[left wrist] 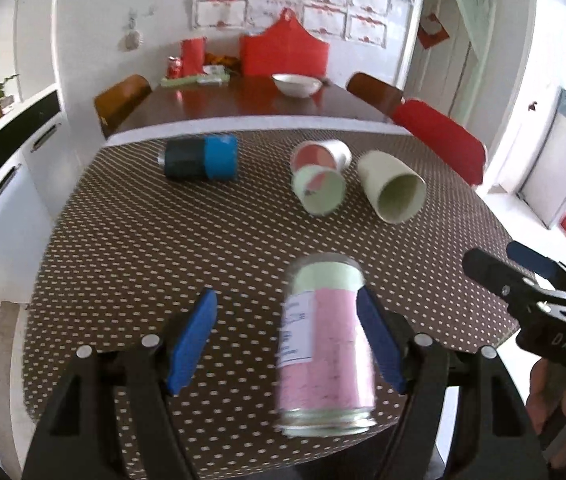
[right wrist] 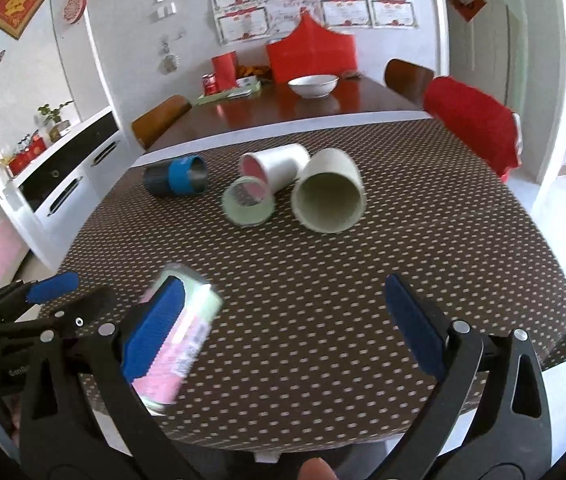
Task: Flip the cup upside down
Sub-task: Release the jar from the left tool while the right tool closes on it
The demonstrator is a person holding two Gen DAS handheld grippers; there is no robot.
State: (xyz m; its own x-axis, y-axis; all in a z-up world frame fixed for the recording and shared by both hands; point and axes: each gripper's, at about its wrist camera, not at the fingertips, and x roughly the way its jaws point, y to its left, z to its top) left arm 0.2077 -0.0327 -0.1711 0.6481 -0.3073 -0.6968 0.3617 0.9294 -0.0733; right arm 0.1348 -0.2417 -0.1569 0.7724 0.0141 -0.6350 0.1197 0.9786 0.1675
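My left gripper [left wrist: 287, 338] gapes wide; cup [left wrist: 325, 344] touches only its right pad, blurred. It may topple off the near edge.

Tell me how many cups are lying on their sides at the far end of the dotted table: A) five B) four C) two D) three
B: the blue and dark cup, the white cup with pink inside, the small pale green cup and the big cream cup all lie tipped over.
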